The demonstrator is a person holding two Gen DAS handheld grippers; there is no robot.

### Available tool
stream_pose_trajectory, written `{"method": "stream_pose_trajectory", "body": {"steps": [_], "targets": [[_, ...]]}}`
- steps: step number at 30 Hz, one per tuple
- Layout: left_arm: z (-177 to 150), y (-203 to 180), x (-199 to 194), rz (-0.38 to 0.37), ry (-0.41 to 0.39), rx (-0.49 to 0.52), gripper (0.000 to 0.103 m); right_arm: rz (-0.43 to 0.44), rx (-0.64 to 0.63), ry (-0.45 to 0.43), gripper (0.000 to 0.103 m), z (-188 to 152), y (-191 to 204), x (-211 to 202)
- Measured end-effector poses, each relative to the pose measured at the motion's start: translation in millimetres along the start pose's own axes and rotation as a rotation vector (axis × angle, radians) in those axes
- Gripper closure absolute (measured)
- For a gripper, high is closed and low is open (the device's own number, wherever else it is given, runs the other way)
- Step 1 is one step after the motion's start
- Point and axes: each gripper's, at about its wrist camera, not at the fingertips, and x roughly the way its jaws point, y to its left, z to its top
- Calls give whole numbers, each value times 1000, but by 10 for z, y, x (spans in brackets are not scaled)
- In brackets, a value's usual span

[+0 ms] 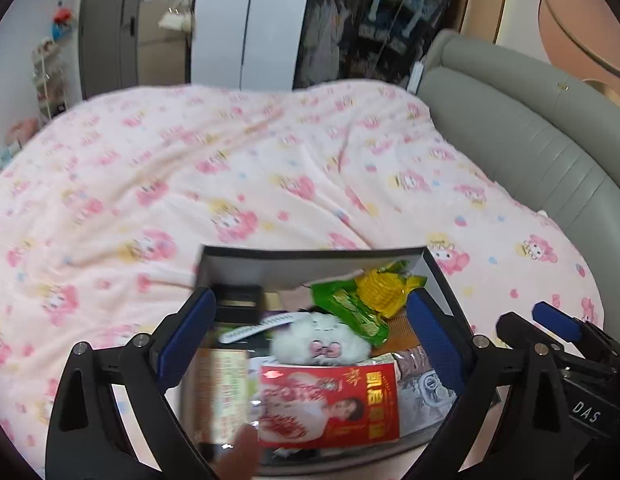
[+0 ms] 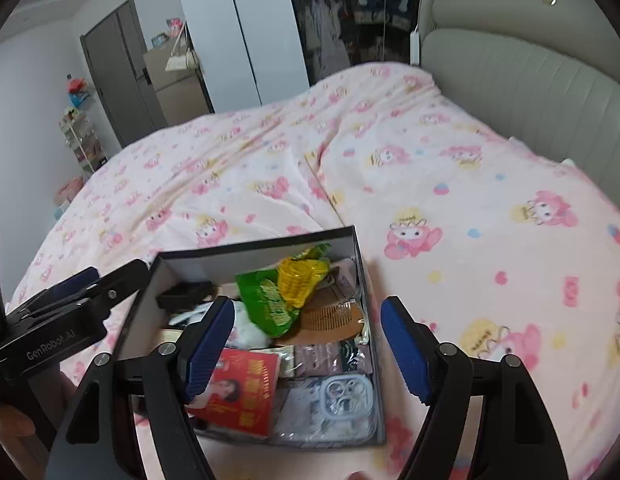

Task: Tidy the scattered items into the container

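A black box sits on the bed, filled with items. Inside lie a red packet, a green snack bag, a yellow pack, a white fluffy toy, a wooden comb and a clear phone case. My left gripper hovers over the box, open wide and holding nothing. Beside it, my right gripper also stands open and empty above the box.
The bed is covered by a pink cartoon-print quilt. A grey padded headboard runs along the right. White wardrobe doors and a grey door stand beyond the bed.
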Motion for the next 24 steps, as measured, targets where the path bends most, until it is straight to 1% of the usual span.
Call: {"method": "stream_pose_trajectory", "body": {"steps": [2,5,9,12,14,15,17,20,24], "targets": [[-2,66,-220,0,-30,-14,1,-1,4,-20,29,-32,82,-191],[-56,156,-597,23,-74,-20,1,-18,-6,-51,19,-119,223,-484],[-198,190,-1009,70,-131,-3,1,-44,-30,-59,18,-276,386,-763],[-358,193,-1288,69,-158,11,1,-21,-22,-71,18,-442,457,-975],[-463,191,-1414,71,-167,13,1,-34,-34,-74,18,-549,509,-1070],[-527,187,-1476,70,-170,19,1,-55,-44,-79,18,-620,540,-1124],[-645,187,-1549,63,-162,17,1,-74,-48,-86,18,-730,573,-1201],[-811,192,-1582,44,-133,8,1,-75,-35,-86,18,-878,581,-1292],[-931,178,-1613,33,-118,7,1,-91,-18,-97,18,-1016,557,-1396]]}}
